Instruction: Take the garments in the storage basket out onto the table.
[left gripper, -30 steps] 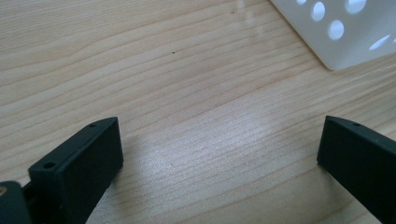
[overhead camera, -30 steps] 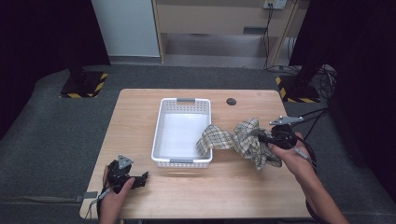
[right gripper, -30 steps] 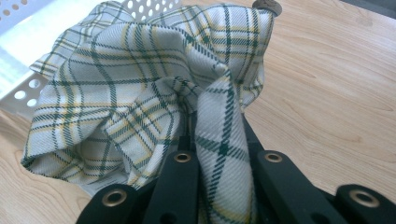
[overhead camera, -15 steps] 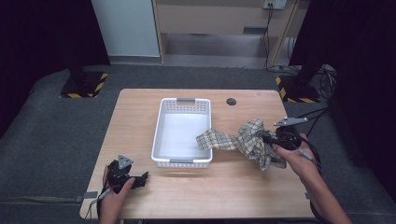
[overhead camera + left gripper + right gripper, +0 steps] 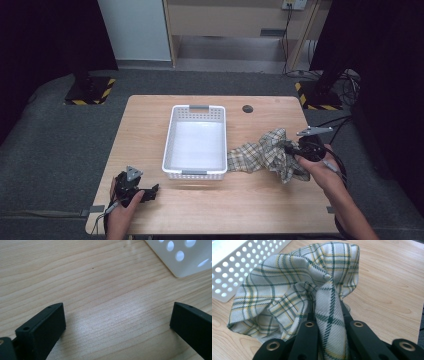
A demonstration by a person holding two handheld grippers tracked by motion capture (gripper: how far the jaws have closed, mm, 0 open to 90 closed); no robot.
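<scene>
While clamped between the right gripper's (image 5: 329, 325) jaws, plaid cloth (image 5: 294, 290) bunches beyond them.

High view overhead — tool views close, sharing basket (image 5: 195, 145).

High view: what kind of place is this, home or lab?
Likely a lab or recording bay, not a home: a bare wooden table on grey carpet, dark curtains around it, stand bases with hazard-striped tape and loose cables on the floor.

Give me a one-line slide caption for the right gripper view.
Right gripper shut on a fold of plaid cloth over the table, beside the white basket.
</scene>
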